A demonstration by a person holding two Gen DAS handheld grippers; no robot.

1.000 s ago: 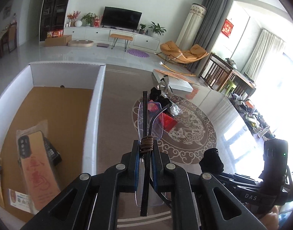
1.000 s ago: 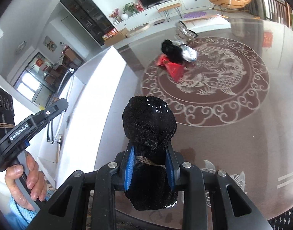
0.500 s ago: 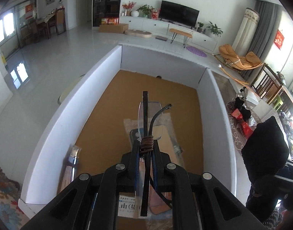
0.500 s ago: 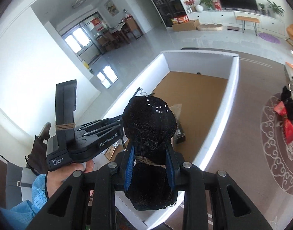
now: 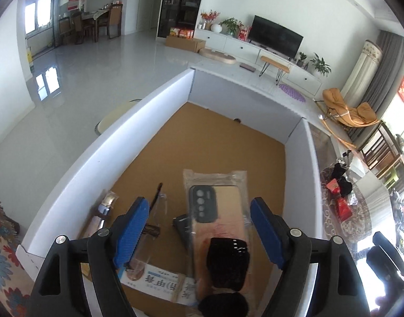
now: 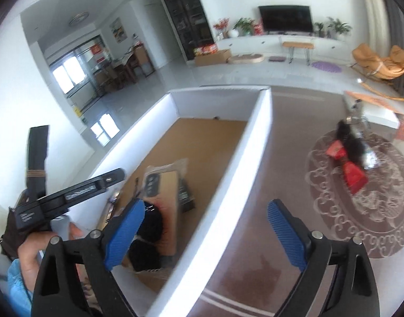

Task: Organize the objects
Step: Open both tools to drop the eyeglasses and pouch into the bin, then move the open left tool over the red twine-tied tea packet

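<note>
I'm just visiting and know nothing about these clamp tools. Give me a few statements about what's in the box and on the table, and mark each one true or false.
1. Both the left gripper and the right gripper are open and hold nothing. True.
2. The fuzzy black cloth bundle lies on the patterned table. False: it rests inside the white-walled cardboard box, on the bagged tan phone case.
3. The clear-lensed eyeglasses lie on the box floor, left of the phone case. True.
4. The box holds nothing else. False: a printed packet lies near its front wall.
5. Red packets lie on the round-patterned table outside the box. True.
</note>
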